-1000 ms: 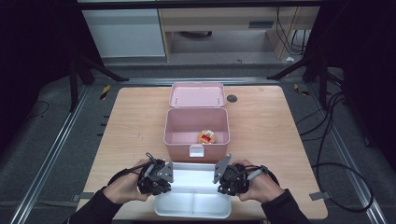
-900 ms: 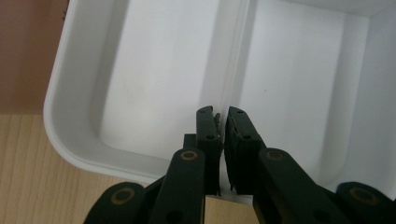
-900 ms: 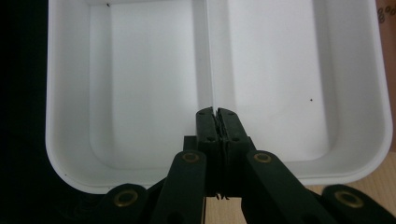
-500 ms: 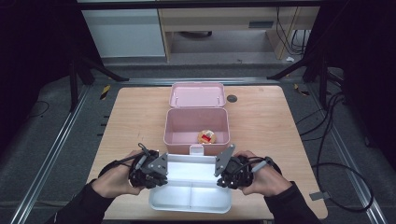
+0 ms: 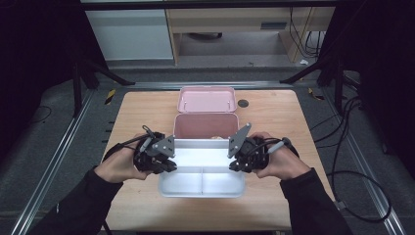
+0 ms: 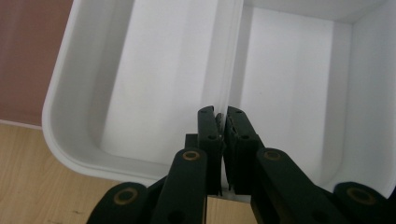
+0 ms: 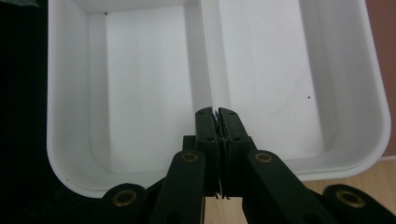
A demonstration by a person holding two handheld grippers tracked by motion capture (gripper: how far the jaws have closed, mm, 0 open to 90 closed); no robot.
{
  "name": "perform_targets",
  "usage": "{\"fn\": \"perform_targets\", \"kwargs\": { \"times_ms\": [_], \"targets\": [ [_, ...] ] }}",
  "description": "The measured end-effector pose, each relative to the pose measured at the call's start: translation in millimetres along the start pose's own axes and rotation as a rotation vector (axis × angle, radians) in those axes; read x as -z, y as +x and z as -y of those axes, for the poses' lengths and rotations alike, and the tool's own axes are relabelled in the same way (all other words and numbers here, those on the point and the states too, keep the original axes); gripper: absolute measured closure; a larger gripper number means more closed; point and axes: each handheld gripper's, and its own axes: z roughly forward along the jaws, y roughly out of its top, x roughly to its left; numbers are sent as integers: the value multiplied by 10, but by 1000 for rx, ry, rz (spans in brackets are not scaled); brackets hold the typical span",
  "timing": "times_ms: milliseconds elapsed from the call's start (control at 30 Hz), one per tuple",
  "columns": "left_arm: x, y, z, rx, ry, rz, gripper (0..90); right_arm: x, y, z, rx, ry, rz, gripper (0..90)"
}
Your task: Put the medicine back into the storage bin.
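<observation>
Each tool, left [image 6: 222,116] and right [image 7: 217,114], clamps the white tray's [image 5: 201,183] divider end.

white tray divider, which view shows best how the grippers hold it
The left gripper view: the left gripper is shut on the divider of the white tray, seen close. The right gripper view shows the right gripper shut likewise. The high view shows the tray whole, grip details small.

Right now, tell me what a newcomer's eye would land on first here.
The white two-compartment tray at the table's near edge stands out first, held at each end by the left tool and the right tool, both shut on its divider wall. Just behind it sits an open pink box, its pink lid lying farther back.
</observation>
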Motion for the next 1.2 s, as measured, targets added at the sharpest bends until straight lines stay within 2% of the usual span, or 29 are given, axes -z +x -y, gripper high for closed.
{"fn": "perform_targets", "kwargs": {
  "times_ms": [167,367,567,700,867,1033,1100,1200],
  "targets": [
    [57,174,-79,-15,8,-8,864,73,-189,-29,3,-12,4,881],
    [62,471,-154,-17,10,-10,864,107,-448,-79,-5,1,25,879],
    [90,759,-256,-42,24,-21,864,135,-720,-119,-16,12,43,877],
    [29,954,-309,-56,45,-14,867,111,-900,-105,-23,18,55,874],
    [-74,1161,-355,-52,58,-8,868,19,-1110,-27,-43,7,56,871],
    [-248,1343,-321,-29,60,18,865,-99,-1280,31,-66,23,44,868],
    [-341,1401,-291,-6,59,26,860,-163,-1326,36,-72,40,45,870],
    [-414,1460,-256,-1,72,28,856,-249,-1365,28,-76,61,43,871]
  ]
}}
